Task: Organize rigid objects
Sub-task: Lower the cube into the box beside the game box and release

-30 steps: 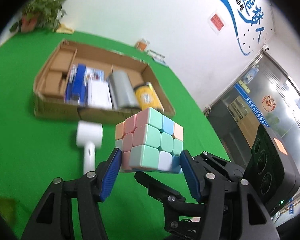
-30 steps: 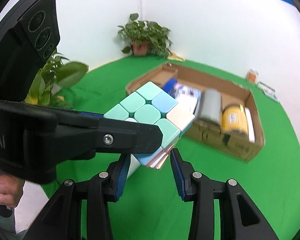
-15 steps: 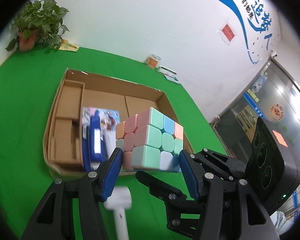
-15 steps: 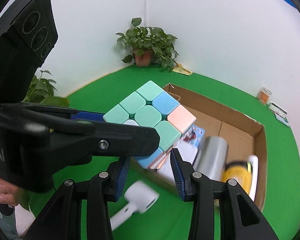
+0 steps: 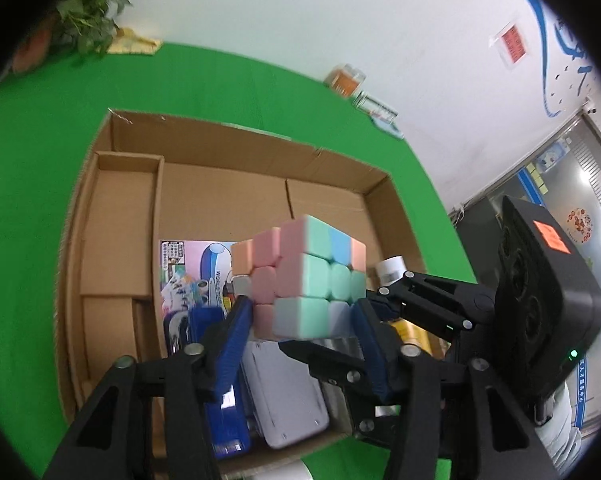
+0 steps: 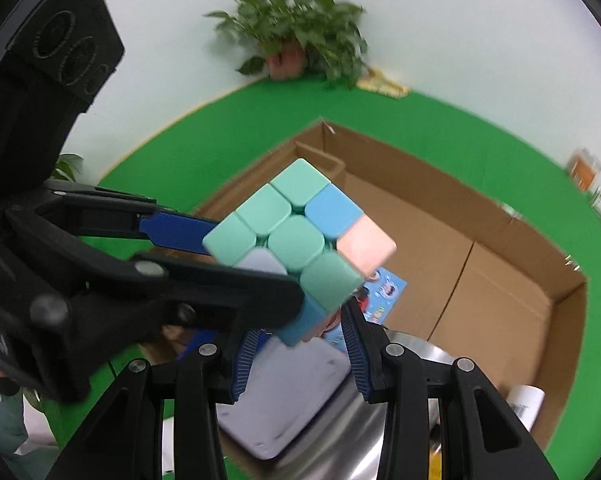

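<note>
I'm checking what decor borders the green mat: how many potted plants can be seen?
2: one potted plant in the far corner by the wall, a second plant partly hidden behind the left gripper's housing. Others may lie out of view.

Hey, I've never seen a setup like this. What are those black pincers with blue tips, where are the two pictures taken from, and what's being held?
No robot here: a person holds a hand-worked claw in each hand, each carrying a wide-angle camera looking along its fingers. One picture is from the left claw, the other from the right claw. Both pinch one pastel puzzle cube; the left claw's jaws have just been closing on it. Below sits an open cardboard box on green cloth, holding a white case, a silver can and a picture card.
</note>
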